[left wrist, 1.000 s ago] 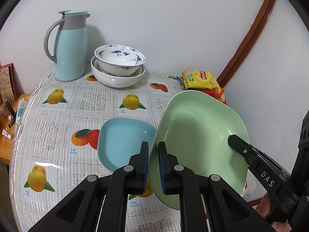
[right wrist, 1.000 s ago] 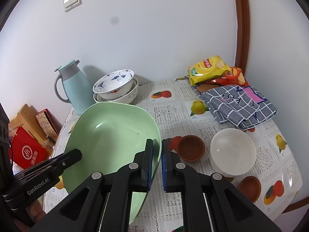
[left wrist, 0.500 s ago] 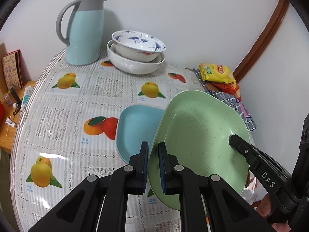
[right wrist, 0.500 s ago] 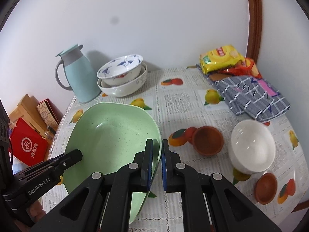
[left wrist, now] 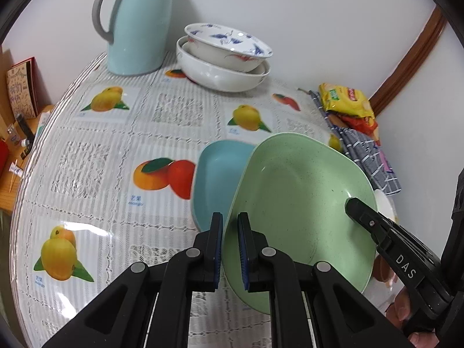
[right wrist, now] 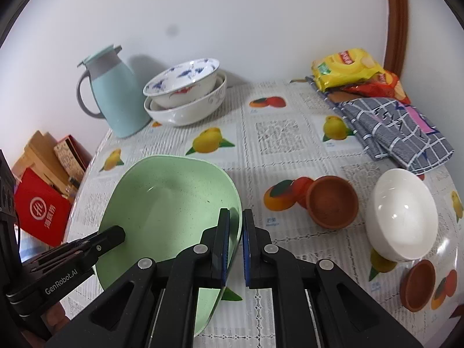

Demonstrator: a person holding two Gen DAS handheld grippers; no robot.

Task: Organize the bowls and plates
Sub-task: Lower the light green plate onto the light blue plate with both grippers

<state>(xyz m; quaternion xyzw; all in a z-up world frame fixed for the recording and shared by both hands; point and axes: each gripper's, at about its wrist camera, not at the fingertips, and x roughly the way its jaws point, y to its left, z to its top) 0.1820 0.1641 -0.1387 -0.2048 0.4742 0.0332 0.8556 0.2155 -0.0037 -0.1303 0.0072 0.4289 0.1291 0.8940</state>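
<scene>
Moved: green plate [left wrist: 301, 203] has sunk toward blue plate [left wrist: 217, 182].
Jaws: left gripper [left wrist: 230, 249] and right gripper [right wrist: 235, 249] each pinch its rim.
You: lower level, centred over blue plate.

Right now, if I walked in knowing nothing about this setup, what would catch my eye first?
First, the big pale green plastic plate, held tilted above the fruit-print tablecloth by two black grippers, the left gripper and right gripper clamped on opposite rims. Just beyond and partly under it lies a light blue plate. At the back by the wall stand a mint-blue thermos jug and two stacked white bowls.
</scene>
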